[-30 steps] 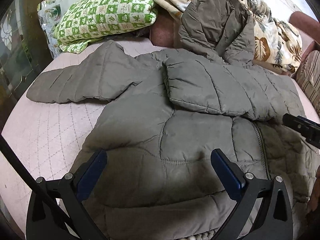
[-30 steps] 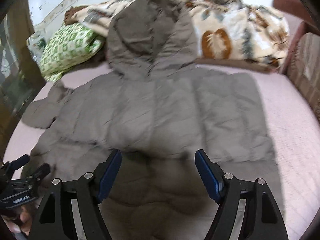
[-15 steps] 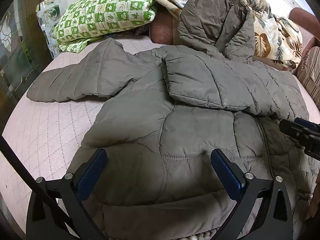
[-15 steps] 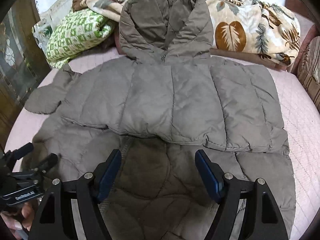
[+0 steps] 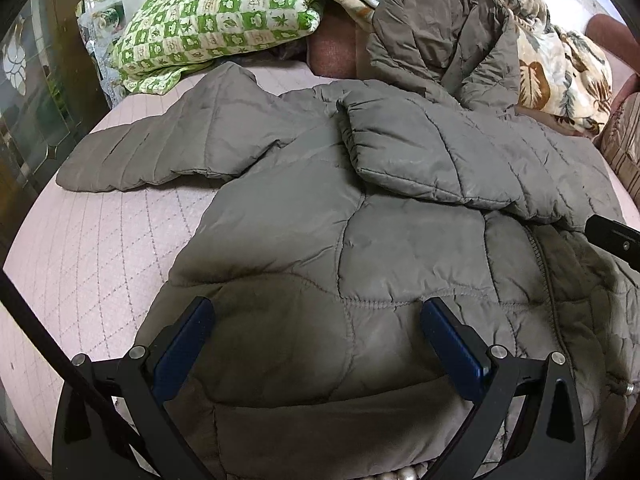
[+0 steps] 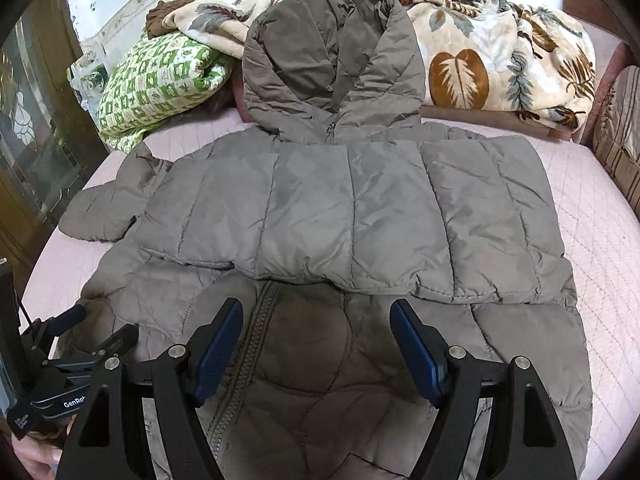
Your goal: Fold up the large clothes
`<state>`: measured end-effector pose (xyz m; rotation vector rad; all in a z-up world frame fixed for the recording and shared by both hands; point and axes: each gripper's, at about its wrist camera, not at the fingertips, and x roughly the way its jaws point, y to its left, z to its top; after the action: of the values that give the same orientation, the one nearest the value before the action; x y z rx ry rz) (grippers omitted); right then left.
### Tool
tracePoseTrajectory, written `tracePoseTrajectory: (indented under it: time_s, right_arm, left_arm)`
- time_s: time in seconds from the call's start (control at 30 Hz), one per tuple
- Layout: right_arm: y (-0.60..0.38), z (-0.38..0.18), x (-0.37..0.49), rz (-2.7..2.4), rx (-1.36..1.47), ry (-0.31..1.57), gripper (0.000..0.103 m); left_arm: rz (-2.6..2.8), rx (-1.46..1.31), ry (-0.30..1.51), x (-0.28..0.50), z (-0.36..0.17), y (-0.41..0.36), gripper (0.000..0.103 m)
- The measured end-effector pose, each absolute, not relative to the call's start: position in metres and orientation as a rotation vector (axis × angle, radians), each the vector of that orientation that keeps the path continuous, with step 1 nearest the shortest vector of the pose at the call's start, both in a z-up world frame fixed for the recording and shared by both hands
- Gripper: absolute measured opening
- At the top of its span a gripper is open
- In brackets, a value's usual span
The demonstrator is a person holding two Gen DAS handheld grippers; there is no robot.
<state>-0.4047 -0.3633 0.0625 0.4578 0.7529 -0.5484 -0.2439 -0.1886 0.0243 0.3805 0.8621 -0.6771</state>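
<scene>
A large grey-brown quilted hooded jacket [image 5: 360, 248] lies front up on the pink bed [image 5: 92, 264]. One sleeve [image 6: 360, 208] is folded across its chest; the other sleeve [image 5: 160, 152] stretches out to the left. The hood [image 6: 332, 52] rests against the bedding at the head. My left gripper [image 5: 318, 316] is open and empty above the jacket's lower left part. My right gripper [image 6: 316, 316] is open and empty above the zipper [image 6: 248, 340] at the lower middle. Each gripper shows at the edge of the other's view, the left [image 6: 92, 328] and the right [image 5: 612, 236].
A green checked pillow [image 5: 216, 20] and a leaf-patterned blanket [image 6: 500, 52] are piled at the head of the bed. A striped cushion [image 6: 620, 128] stands at the right. A wooden glass-panelled door [image 5: 36, 92] is at the left. Bare pink quilted sheet [image 6: 600, 240] lies right of the jacket.
Both grippers have drawn back slightly toward the jacket's hem. The jacket has not moved, with the sleeve folded across the chest throughout.
</scene>
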Motion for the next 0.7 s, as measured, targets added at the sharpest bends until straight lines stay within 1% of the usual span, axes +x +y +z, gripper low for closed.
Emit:
tracePoseTrajectory:
  time_s: [0.4,0.6,0.7]
  right_arm:
    - [-0.360,0.066,-0.402,-0.543,0.444,0.739,0.080]
    - [-0.359,0.068,-0.402,-0.541,0.446,0.727,0.080]
    - [-0.360,0.065,-0.401,-0.544,0.453,0.732,0.080]
  left_arm:
    - [-0.652,0.282,0.821,-0.225,0.053,-0.166,0.103]
    - [-0.591,0.186,0.798,-0.185,0.074,-0.132,0.103]
    - [-0.529,0.114,0.805,-0.152,0.079,-0.105,0.103]
